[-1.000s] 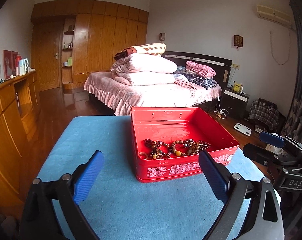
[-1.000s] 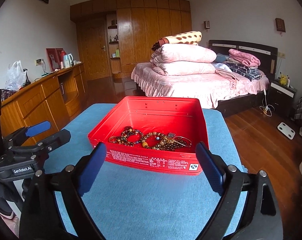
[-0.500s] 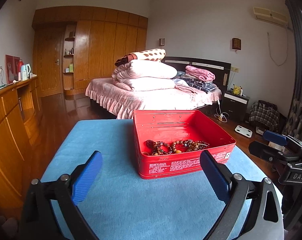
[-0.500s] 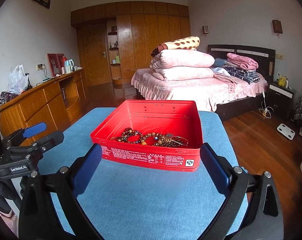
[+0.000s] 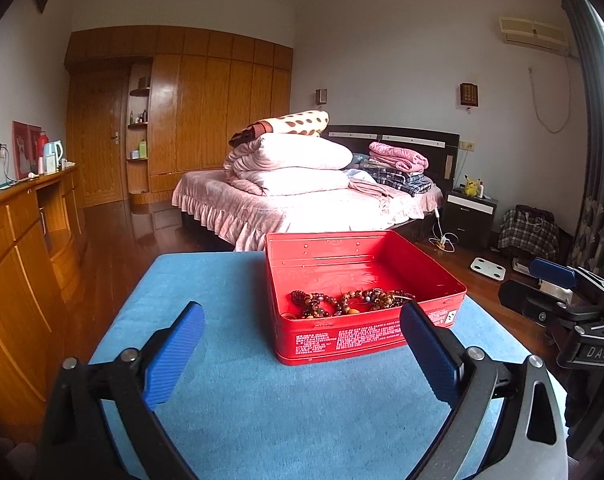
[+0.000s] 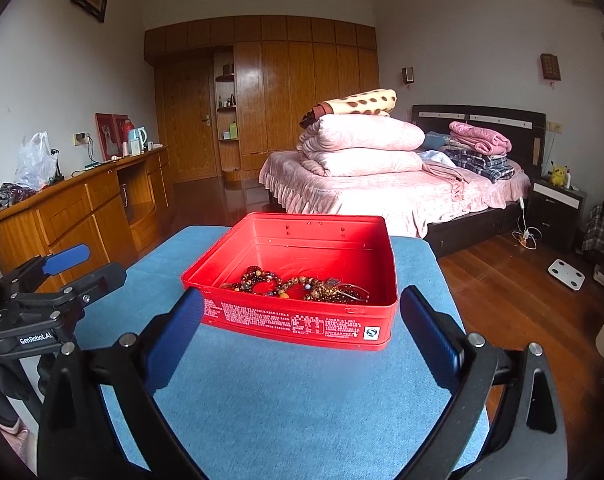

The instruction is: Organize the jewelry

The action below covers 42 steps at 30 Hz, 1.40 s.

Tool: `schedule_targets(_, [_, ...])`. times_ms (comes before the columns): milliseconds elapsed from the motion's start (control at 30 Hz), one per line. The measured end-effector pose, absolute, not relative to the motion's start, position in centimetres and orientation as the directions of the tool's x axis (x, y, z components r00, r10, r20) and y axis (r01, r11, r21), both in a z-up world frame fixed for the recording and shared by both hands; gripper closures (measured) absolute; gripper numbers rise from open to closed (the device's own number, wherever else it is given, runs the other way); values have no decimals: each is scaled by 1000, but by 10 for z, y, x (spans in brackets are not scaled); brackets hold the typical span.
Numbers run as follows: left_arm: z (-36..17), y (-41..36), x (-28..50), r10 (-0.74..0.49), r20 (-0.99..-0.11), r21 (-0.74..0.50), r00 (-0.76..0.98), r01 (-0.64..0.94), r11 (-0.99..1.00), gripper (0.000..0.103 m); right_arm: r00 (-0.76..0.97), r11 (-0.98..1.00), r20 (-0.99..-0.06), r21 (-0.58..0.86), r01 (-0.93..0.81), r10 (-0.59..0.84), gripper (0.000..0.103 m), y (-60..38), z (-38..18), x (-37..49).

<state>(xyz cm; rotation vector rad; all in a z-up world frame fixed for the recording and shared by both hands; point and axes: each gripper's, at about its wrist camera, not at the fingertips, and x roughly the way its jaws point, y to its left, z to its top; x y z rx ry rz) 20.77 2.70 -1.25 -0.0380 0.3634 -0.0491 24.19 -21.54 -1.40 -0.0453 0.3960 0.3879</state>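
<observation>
A red tin box (image 5: 342, 336) stands open on the blue-covered table (image 5: 261, 400), to the right of its middle. Several beaded bracelets (image 5: 342, 300) lie tangled along the box's near inner wall. My left gripper (image 5: 302, 312) is open, short of the box, with nothing between its blue pads. In the right wrist view, the same red tin box (image 6: 302, 322) and its beaded bracelets (image 6: 297, 286) sit just beyond my right gripper (image 6: 302, 296). That gripper is wide open and empty. Each gripper shows at the edge of the other's view: the right gripper (image 5: 550, 280) and the left gripper (image 6: 65, 260).
Beyond the table stands a bed (image 6: 382, 192) piled with folded quilts. A wooden sideboard (image 6: 81, 216) runs along the left wall. Wooden floor (image 6: 502, 280) drops away on the table's right side. The blue cover (image 6: 302, 400) lies bare in front of the box.
The right gripper has drawn back a little from the box, and its jaws have spread slightly wider. The left view has tipped up a little; the box and bracelets have not moved.
</observation>
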Motion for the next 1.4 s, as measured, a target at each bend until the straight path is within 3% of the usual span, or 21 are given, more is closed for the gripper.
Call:
schedule_targets(400, [-4, 24, 192, -52, -260, -35, 964, 44, 998, 7, 896, 919, -236, -31, -393, 376, 8, -218, -3, 216])
schedule_targets(767, [2, 25, 184, -16, -182, -34, 983, 10, 999, 7, 899, 924, -236, -16, -382, 368, 8, -221, -3, 219])
schedule_targets(1400, [2, 22, 182, -6, -163, -20, 987, 3, 1000, 7, 898, 922, -236, -19, -386, 371, 8, -221, -4, 220])
